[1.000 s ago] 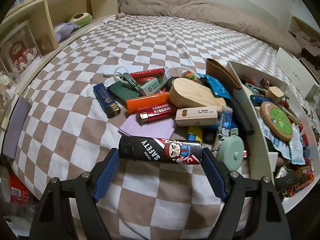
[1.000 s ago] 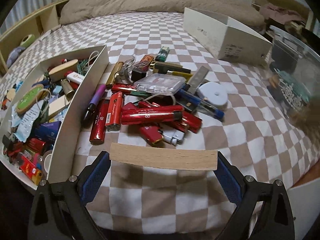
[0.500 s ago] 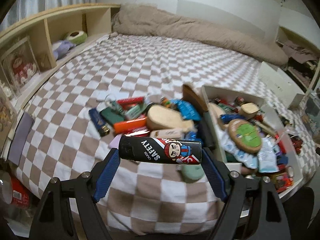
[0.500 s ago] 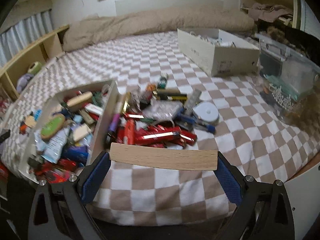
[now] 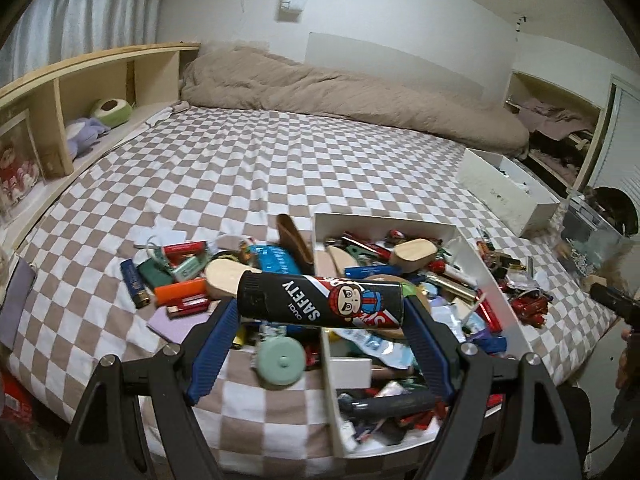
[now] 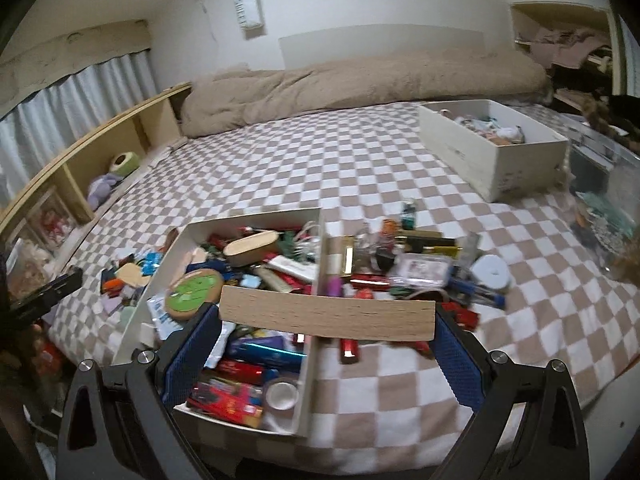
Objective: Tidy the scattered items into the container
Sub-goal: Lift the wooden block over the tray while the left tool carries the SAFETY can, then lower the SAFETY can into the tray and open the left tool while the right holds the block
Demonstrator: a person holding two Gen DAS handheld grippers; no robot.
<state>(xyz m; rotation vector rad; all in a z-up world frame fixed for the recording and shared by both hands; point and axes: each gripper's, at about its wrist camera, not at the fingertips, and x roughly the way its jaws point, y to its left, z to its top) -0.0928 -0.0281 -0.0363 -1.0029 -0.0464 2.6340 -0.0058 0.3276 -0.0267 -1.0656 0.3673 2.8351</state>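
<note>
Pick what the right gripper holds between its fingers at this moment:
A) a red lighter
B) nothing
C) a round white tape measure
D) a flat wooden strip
D: in the right wrist view the right gripper clamps a flat wooden strip end to end between its blue pads, above the white container.

White open cardboard box sat on the brown-and-white checkered bed, near its front edge, packed with small items. Loose pile of lighters and small items lay on the bed left of the box; a second loose pile lay right of it. Second white rectangular box stood farther back on the right, well apart. Rumpled beige duvet lay along the far end of the bed. Long wooden shelf unit ran along the bed's left side, with a green-and-white plush toy in one compartment.

Left gripper held a black cylindrical lighter with a cartoon figure crosswise above the box's left wall. Right gripper held a flat wooden block crosswise above the box's right wall.
</note>
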